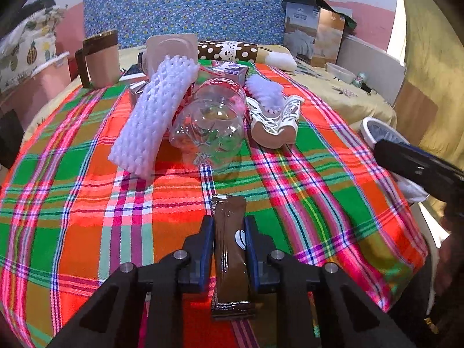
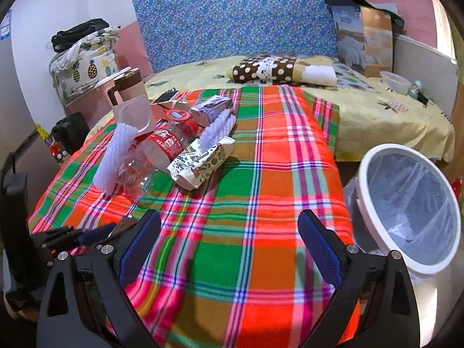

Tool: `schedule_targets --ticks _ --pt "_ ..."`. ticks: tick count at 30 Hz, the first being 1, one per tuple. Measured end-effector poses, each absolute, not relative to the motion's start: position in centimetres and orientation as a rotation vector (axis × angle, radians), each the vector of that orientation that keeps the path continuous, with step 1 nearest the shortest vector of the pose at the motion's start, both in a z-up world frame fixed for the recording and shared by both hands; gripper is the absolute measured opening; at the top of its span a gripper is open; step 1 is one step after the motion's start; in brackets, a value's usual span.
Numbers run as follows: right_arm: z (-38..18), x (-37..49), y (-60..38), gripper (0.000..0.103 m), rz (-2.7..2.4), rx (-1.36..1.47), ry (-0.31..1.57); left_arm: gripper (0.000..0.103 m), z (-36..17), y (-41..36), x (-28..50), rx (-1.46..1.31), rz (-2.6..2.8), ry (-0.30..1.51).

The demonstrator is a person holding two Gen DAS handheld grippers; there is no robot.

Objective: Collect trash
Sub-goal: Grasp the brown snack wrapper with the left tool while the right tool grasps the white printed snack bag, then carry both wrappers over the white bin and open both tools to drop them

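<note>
My left gripper (image 1: 229, 226) is shut on a brown snack wrapper (image 1: 230, 249), held just above the plaid cloth (image 1: 87, 203). Ahead of it lies a trash pile: a white foam net sleeve (image 1: 153, 116), a crushed clear plastic bottle (image 1: 211, 121), a patterned paper bag (image 1: 275, 124) and a small carton (image 1: 229, 71). My right gripper (image 2: 229, 232) is open and empty over the cloth (image 2: 246, 203). The same pile sits to its far left, with the bottle (image 2: 153, 150) and paper bag (image 2: 200, 162). A white bin (image 2: 406, 211) with a plastic liner stands to its right.
A brown-lidded mug (image 1: 100, 58) and a translucent cup (image 1: 171, 47) stand behind the pile. A polka-dot pillow (image 2: 266, 69) and a paper bag (image 2: 365, 37) lie on the yellow bed. The left gripper (image 2: 72, 236) shows at the right view's lower left. The bin's rim (image 1: 377, 127) shows at right.
</note>
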State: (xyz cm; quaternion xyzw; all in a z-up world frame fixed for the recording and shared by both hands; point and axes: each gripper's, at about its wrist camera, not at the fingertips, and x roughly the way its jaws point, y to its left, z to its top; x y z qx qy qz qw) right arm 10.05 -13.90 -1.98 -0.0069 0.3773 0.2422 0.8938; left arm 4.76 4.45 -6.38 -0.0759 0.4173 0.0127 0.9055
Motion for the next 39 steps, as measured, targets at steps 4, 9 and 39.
schedule_targets --ticks 4,9,39 --pt "-2.2 11.9 -12.6 0.079 0.532 0.015 0.811 0.021 -6.1 5.1 4.8 -0.186 0.015 0.85" --pt "-2.9 14.6 -10.7 0.069 0.58 0.072 0.862 0.021 -5.5 5.9 4.8 -0.21 -0.002 0.825" --pt "-3.1 12.7 -14.6 0.019 0.551 0.145 0.938 0.021 -3.5 3.9 4.5 -0.23 -0.071 0.779"
